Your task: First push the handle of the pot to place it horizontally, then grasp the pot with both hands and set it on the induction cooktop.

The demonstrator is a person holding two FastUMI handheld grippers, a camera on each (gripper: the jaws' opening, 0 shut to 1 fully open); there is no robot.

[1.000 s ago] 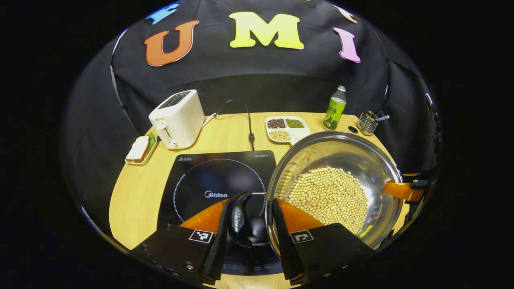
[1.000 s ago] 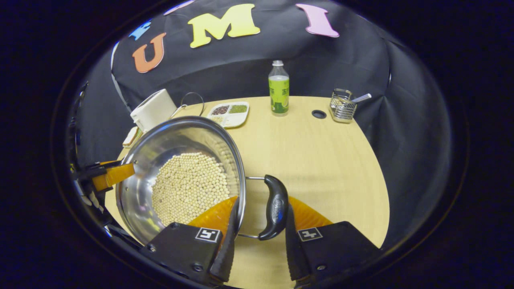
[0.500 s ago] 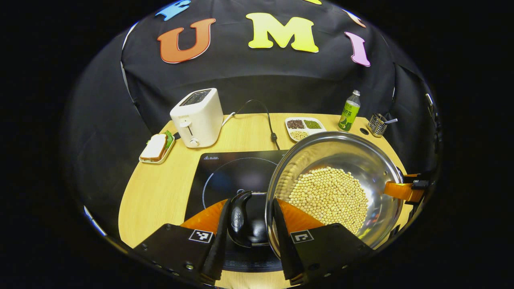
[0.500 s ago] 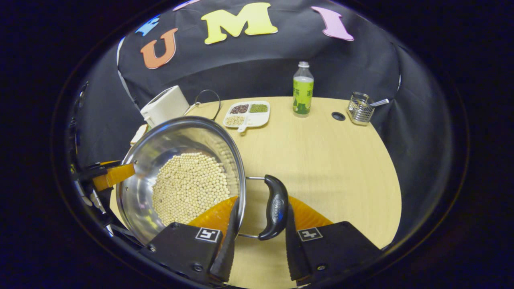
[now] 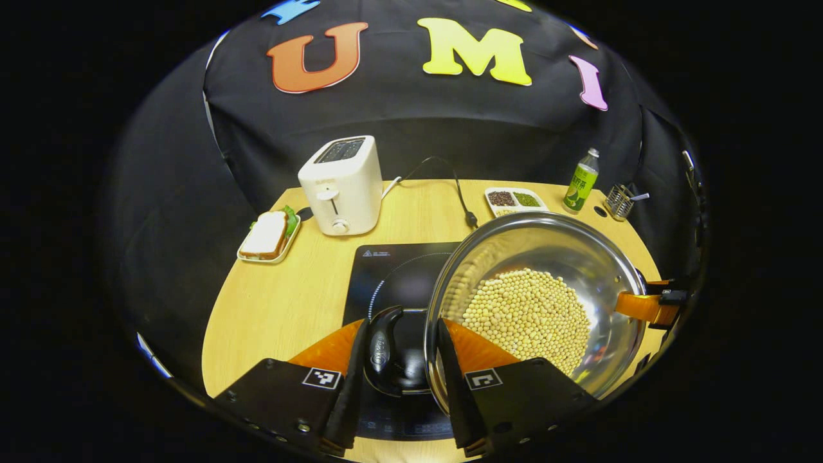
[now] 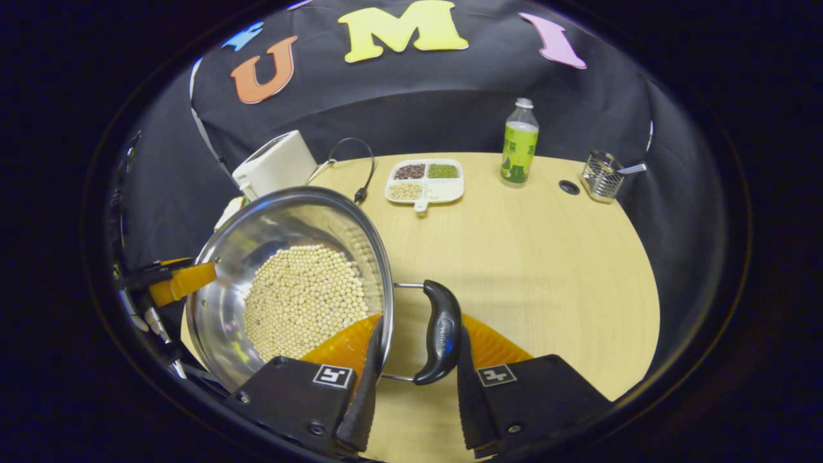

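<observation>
The pot (image 5: 533, 302), a steel vessel with a layer of pale beans (image 5: 527, 318) on its bottom, hangs in the air between the two tools, carried by its side handles. The left gripper (image 5: 397, 379) has its jaws pinching the left handle (image 5: 380, 347); the right gripper (image 6: 415, 379) has its jaws pinching the right handle (image 6: 439, 337). The pot's handle-to-handle axis runs level from one gripper to the other, so the load appears evenly shared. In the left gripper view the induction cooktop (image 5: 392, 283) lies on the table (image 5: 276, 308) below and to the left of the pot, its ring partly hidden under the near rim; the left gripper is the nearer to it. In my judgement the pot must travel leftward before it is lowered, with a white toaster (image 5: 341, 185) and power cable (image 5: 460, 193) beyond. Both handles carry embossed marks, and the cooktop has small print; none is legible.
</observation>
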